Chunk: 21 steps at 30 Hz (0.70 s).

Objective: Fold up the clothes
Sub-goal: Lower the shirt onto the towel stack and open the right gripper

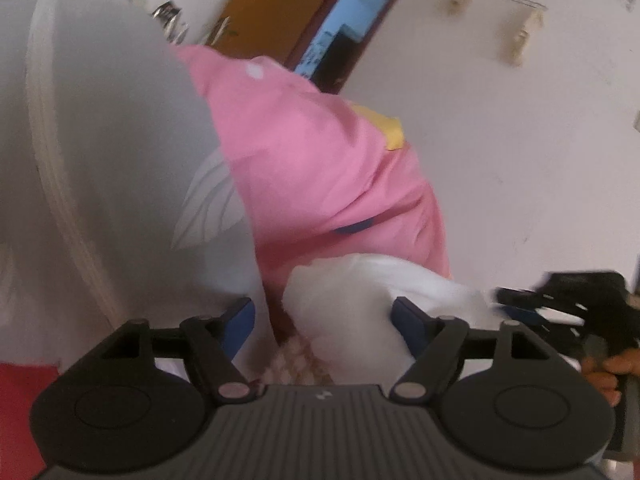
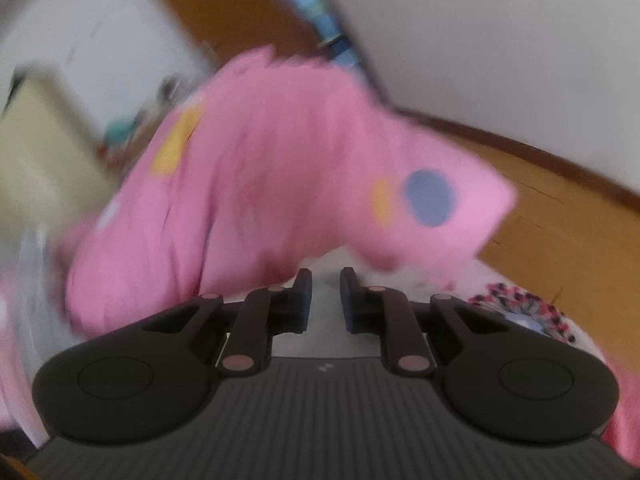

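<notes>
Pink garment (image 1: 320,160) with yellow and blue patches hangs just ahead of both tongs. Left gripper (image 1: 324,320) gapes wide around bunched white cloth (image 1: 360,292), pads not pressing. Right gripper (image 2: 326,292) is nearly clenched, a narrow empty gap between its pads.

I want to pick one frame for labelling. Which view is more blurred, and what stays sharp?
Right wrist view: heavy motion blur smears the pink garment and the room; only the right gripper body is crisp. Left wrist view: milder blur, pink garment readable, white cloth soft-edged; fisheye bends the edges in both.
</notes>
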Available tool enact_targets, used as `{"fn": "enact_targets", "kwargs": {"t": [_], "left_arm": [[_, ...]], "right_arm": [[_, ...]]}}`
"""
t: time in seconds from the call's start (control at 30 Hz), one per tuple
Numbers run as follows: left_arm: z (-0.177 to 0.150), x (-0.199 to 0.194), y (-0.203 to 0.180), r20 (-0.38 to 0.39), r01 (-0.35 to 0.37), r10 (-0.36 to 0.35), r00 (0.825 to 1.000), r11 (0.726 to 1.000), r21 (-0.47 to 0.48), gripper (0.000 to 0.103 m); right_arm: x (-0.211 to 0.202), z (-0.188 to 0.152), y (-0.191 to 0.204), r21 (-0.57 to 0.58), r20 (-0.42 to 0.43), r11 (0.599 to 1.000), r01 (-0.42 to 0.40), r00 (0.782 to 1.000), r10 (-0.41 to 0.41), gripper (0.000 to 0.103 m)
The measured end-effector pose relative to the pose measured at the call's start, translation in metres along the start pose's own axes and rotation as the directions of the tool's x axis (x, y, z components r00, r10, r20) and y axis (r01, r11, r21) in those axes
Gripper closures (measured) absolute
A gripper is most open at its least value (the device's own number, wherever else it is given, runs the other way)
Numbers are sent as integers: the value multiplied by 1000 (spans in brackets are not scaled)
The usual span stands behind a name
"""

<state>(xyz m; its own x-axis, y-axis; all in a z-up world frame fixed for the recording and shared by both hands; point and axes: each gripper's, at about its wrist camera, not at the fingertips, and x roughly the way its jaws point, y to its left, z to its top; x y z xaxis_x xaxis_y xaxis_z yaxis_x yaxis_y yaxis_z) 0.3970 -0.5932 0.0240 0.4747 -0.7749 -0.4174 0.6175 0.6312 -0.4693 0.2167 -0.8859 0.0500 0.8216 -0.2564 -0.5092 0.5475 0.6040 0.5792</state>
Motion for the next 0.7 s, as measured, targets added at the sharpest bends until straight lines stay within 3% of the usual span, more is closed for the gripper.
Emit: {"fn": "enact_targets", "kwargs": {"t": [0.13,0.23,0.3,0.4,0.47,0.53,0.6,0.7], "left_arm": [[1,1,-3,-1,-26,26,1000,1000,-4,24],[2,1,-5,-7,-45,44,999,999,-21,23],[3,4,-6,-11,-57,56,998,998,-33,23],[4,3,-8,-15,-72,72,997,997,-29,23],[5,3,-10,-18,-81,80,997,996,-26,22],[8,3,-13,-22,-88,87,996,996,-22,22],[11,0,-15,-19,-111,110,994,994,-22,23],[17,-11,-12,-14,-132,131,991,989,-69,23]], "right_arm": [[-54,4,-43,141,116,990,-21,993,5,82],[-108,-14,-47,-25,154,993,-115,981,117,82],[-142,-38,-39,-190,131,964,-186,968,212,82],[-175,-84,-36,-354,31,901,-252,959,281,83],[-189,-109,-49,-415,17,887,-200,974,228,84],[-200,-120,-75,-398,78,914,-78,990,119,88],[-216,-121,-107,-285,167,958,17,985,32,85],[-247,-128,-123,-208,255,976,60,967,-6,84]]}}
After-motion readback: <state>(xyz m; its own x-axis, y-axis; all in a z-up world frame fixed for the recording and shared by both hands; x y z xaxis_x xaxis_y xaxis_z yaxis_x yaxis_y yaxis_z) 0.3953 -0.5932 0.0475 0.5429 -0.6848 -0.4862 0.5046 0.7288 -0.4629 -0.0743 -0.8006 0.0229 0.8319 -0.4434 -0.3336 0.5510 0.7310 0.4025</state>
